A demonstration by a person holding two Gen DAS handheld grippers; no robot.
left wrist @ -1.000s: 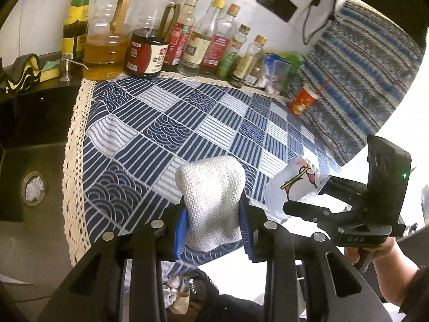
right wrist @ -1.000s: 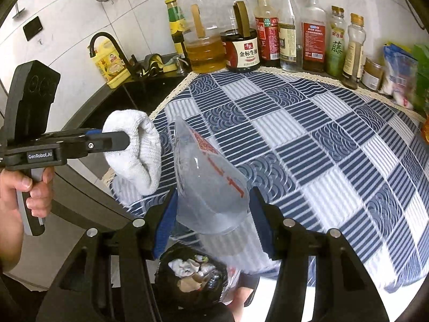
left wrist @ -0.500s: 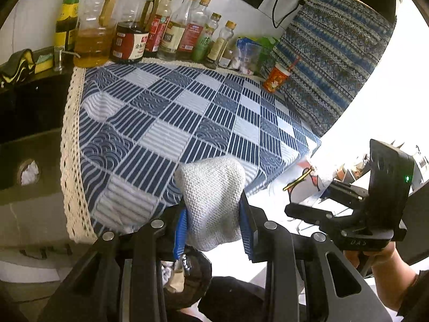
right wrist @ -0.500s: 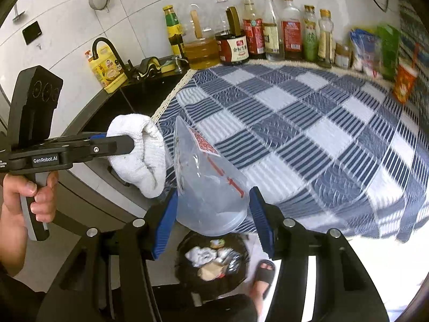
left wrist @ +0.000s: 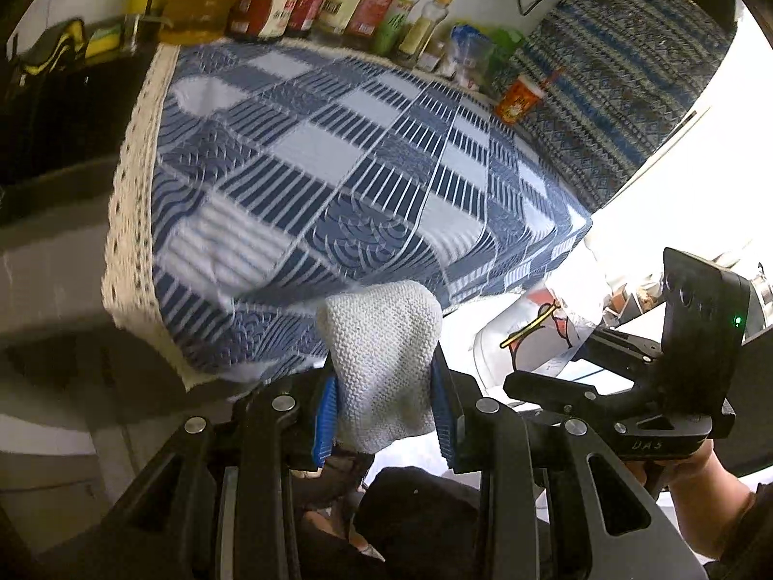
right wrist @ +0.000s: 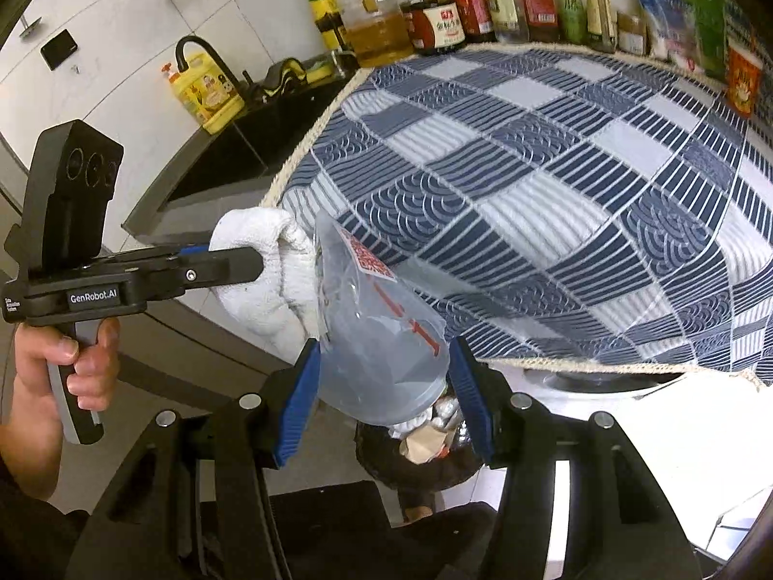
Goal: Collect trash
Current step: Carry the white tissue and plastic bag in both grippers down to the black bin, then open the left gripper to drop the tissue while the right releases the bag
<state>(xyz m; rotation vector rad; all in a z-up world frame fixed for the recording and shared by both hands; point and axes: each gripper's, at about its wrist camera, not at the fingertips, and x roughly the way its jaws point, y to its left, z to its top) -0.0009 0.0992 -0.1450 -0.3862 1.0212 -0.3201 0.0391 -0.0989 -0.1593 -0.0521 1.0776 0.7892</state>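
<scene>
Your two grippers carry trash off the counter's edge

Your left gripper (left wrist: 384,415) pinches a nubby white knitted cloth (left wrist: 381,362); your right gripper (right wrist: 386,386) clamps a crumpled clear plastic cup (right wrist: 377,338) above the black bin (right wrist: 425,444). Since a second ago, both have moved off the quilted blue checked tablecloth (right wrist: 555,183).

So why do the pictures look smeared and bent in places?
Left wrist view: the blue checked cloth and bottles are motion-blurred, window side washed out white. Right wrist view: sharper, but the fisheye bulges the cloth; glare at lower right.
</scene>
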